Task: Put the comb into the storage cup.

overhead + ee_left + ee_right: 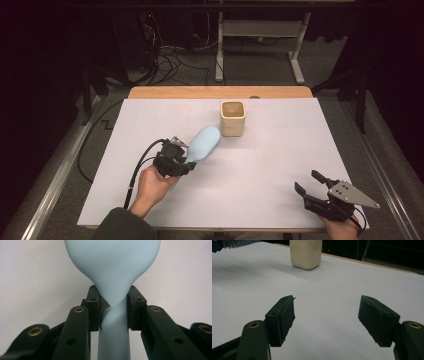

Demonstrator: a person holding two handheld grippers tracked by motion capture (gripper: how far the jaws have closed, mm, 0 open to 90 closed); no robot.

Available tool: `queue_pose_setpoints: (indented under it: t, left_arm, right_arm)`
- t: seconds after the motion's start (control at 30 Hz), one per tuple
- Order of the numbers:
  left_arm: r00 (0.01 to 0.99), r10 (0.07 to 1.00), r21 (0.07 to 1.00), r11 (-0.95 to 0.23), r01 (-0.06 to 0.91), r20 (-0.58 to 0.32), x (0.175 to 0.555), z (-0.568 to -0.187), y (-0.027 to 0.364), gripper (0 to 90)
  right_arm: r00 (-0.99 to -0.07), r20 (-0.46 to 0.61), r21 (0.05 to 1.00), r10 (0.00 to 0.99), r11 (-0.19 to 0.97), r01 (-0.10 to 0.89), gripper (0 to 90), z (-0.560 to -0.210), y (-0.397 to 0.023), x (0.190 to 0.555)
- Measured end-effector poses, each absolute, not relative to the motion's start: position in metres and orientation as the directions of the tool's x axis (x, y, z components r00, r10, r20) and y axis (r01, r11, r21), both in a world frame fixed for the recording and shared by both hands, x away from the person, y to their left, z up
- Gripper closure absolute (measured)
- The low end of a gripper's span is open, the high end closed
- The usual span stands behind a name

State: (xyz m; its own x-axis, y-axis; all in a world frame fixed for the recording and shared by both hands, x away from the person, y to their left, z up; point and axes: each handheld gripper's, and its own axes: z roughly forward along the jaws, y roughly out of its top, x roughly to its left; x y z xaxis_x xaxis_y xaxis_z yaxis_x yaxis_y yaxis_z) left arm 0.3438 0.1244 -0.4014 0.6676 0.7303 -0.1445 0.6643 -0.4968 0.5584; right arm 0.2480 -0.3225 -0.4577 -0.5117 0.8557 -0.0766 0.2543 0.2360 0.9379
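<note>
The left gripper's [113,307] fingers [93,307] clamp the blue hairbrush's [112,265] narrow neck between them.

The left gripper [186,162], lower left of centre in the high view, has its fingers [93,307] clamped tight. The right gripper [309,182], lower right, holds its 2 fingers [283,315] spread apart.

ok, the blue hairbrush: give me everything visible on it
The hairbrush is pale blue, smooth and matte, plastic by the look, with an oval head narrowing to a straight handle. A row of bristles shows along the head's right edge, so it lies tilted. The left gripper is shut on the neck where the handle meets the head. The head points toward the cream cup, close to it; contact cannot be told.
</note>
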Motion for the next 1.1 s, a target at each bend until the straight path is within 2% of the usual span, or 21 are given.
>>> queue_pose_setpoints:
  t: [0.3,0.57,1.1]
  left_arm:
    - [0.688,0.716,0.566,-0.52,0.64,-0.119,0.339,-0.402,0.114,69.3]
    - [0.701,0.702,0.576,-0.524,0.627,-0.124,0.336,-0.4,0.107,69.3]
    - [0.723,0.676,0.578,-0.537,0.614,-0.14,0.333,-0.401,0.097,69.2]
  right_arm:
    - [-0.534,-0.069,0.939,0.842,0.235,0.25,29.4,-0.455,-0.314,0.251]
    - [-0.558,-0.091,0.937,0.825,0.26,0.232,28.1,-0.453,-0.302,0.252]
    - [-0.592,-0.066,0.941,0.803,0.248,0.231,25.8,-0.452,-0.287,0.257]
